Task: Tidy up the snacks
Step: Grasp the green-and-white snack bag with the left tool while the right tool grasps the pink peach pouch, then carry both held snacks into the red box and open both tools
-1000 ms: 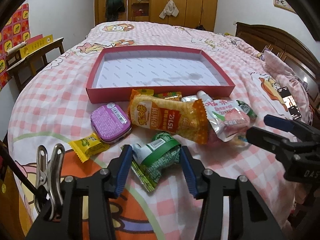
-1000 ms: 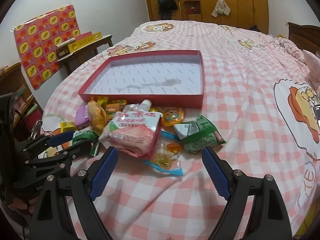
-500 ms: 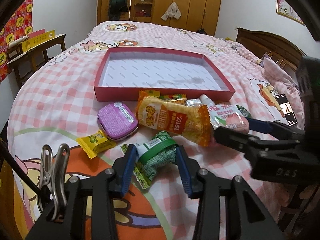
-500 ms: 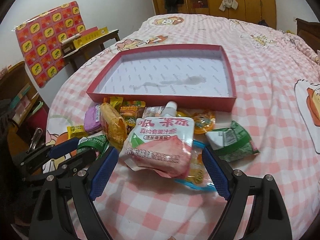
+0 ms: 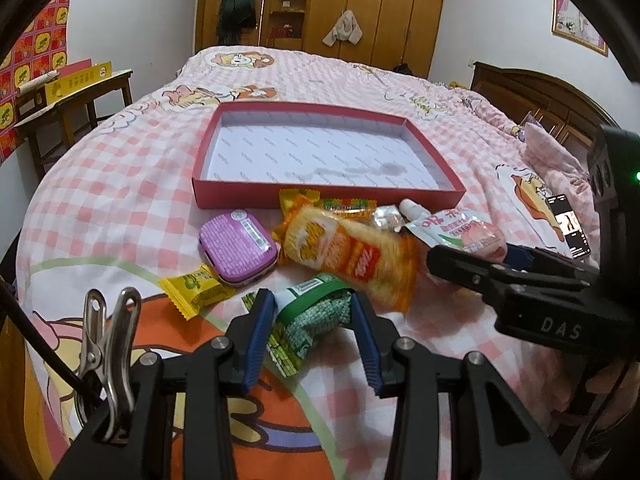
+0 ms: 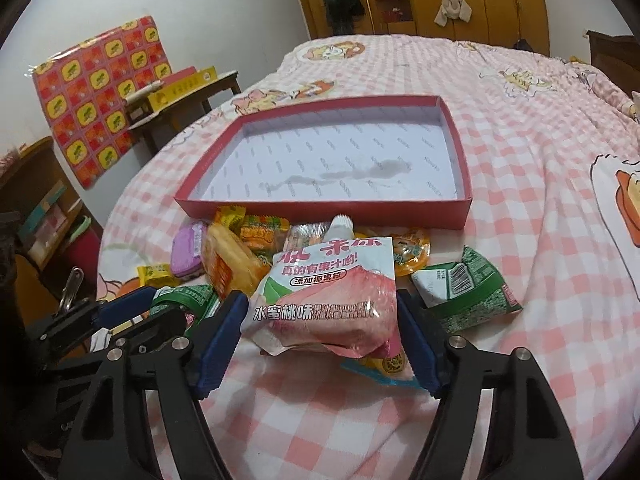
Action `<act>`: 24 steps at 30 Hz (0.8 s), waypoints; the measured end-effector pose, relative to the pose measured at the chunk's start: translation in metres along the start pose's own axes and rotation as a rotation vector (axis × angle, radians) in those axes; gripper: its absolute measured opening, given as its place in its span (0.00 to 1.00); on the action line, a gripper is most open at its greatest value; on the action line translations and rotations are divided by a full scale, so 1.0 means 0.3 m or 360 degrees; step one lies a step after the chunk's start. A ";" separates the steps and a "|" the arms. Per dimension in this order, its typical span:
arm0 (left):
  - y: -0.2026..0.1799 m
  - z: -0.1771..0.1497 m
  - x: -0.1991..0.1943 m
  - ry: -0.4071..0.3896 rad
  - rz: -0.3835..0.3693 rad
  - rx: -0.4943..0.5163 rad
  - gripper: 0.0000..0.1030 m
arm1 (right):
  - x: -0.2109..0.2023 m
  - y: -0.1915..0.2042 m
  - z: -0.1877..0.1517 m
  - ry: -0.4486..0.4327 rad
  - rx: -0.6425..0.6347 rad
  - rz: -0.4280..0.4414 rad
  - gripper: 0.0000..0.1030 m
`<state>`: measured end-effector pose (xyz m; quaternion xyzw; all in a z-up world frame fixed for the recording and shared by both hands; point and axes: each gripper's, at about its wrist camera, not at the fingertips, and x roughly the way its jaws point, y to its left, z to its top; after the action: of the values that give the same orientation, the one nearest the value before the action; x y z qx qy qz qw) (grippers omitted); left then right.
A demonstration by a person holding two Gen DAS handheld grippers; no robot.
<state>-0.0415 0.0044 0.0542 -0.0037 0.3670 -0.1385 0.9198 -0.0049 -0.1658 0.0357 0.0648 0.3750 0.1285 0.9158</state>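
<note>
Snacks lie piled on the pink checked bed in front of a shallow red box (image 5: 328, 196) with nothing in it. My left gripper (image 5: 312, 300) is shut on a green snack packet (image 5: 316, 312), its blue pads still tightening on both sides. My right gripper (image 6: 318, 300) is closing around a pink peach jelly pouch (image 6: 328, 292); the pads stand at its edges without squeezing it. An orange cracker packet (image 5: 352, 256), a purple tin (image 5: 238, 248) and a yellow candy (image 5: 196, 286) lie beside them. The right gripper (image 5: 472, 258) also shows in the left wrist view.
A second green packet (image 6: 468, 288) and an orange jelly cup (image 6: 412, 248) lie right of the pouch. A phone (image 5: 568, 224) rests on the bed at the right. A wooden side table (image 5: 76, 92) stands left of the bed, wardrobes at the back.
My right gripper moved in over the pink pouch and its jaws narrowed around it. My left gripper's pads closed onto the green packet, which has bunched up slightly.
</note>
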 end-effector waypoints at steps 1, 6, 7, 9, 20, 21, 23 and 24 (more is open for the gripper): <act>0.000 0.003 -0.006 -0.0008 0.0001 0.0000 0.39 | -0.011 0.001 0.000 -0.0018 -0.0003 0.0000 0.72; -0.006 0.029 -0.045 -0.0061 0.0007 0.0007 0.14 | -0.060 0.006 0.012 -0.0096 -0.0005 0.0010 0.72; -0.007 0.035 -0.051 -0.0067 0.0005 0.0010 0.15 | -0.066 0.006 0.014 -0.0106 -0.0006 0.0015 0.72; -0.010 0.038 -0.052 -0.0056 0.0001 0.0027 0.15 | -0.077 0.011 0.019 -0.0122 -0.0015 0.0021 0.72; 0.006 0.012 -0.038 0.0082 -0.0093 0.0032 0.50 | -0.100 0.027 0.016 -0.0135 -0.0044 0.0057 0.72; 0.006 0.006 -0.030 0.0105 -0.0097 0.0030 0.50 | -0.100 0.028 0.015 -0.0133 -0.0043 0.0058 0.72; 0.003 -0.006 -0.011 0.0155 -0.0096 0.0032 0.50 | -0.100 0.028 0.014 -0.0129 -0.0044 0.0059 0.72; 0.002 -0.010 -0.004 0.0175 -0.0085 0.0038 0.51 | -0.100 0.029 0.014 -0.0125 -0.0044 0.0060 0.72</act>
<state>-0.0442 0.0054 0.0529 0.0052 0.4149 -0.1673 0.8943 -0.0242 -0.1661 0.0606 0.0643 0.3357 0.1484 0.9280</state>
